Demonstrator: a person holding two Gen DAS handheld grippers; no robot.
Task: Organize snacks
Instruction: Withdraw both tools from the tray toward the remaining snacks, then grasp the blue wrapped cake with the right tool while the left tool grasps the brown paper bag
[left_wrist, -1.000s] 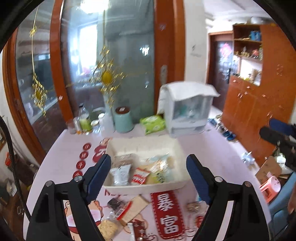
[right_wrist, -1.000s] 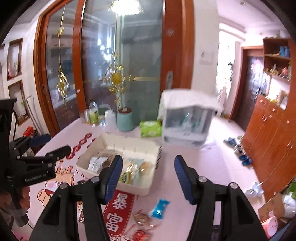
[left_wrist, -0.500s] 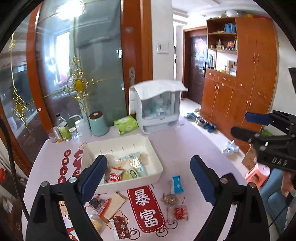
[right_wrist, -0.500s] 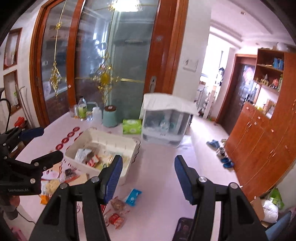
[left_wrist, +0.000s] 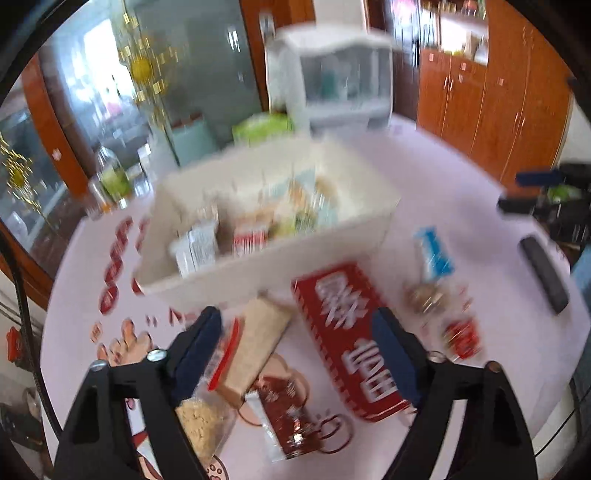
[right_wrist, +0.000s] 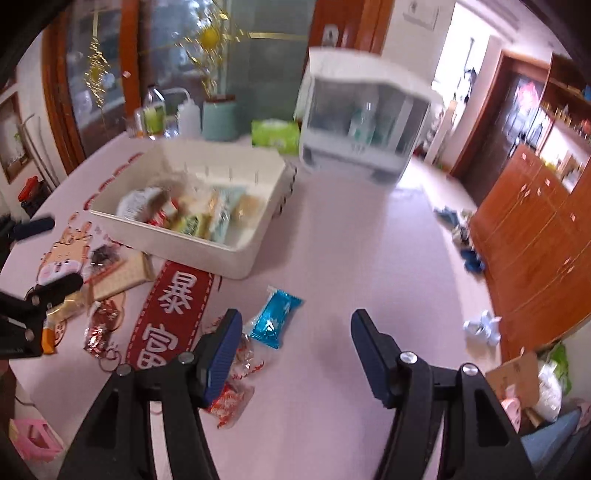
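Snacks sit partly packed in a white bin (right_wrist: 236, 243) near the middle of the pink table (right_wrist: 351, 258), and their labels are smeared by blur in the left wrist view. More lie loose in front of the bin: a blue packet (right_wrist: 275, 319), a red-and-clear wrapped sweet (right_wrist: 231, 400) half hidden behind the right gripper (right_wrist: 295, 350), a tan cracker pack (left_wrist: 258, 343), and a bag of crumbly biscuits (left_wrist: 201, 424) partly covered by the left gripper (left_wrist: 295, 354). Both grippers hang over the table with fingers spread wide and nothing between them. A red banner (left_wrist: 354, 343) with white characters lies flat between the loose packets. A dark flat object (left_wrist: 543, 273) near the table's right edge is too blurred to identify.
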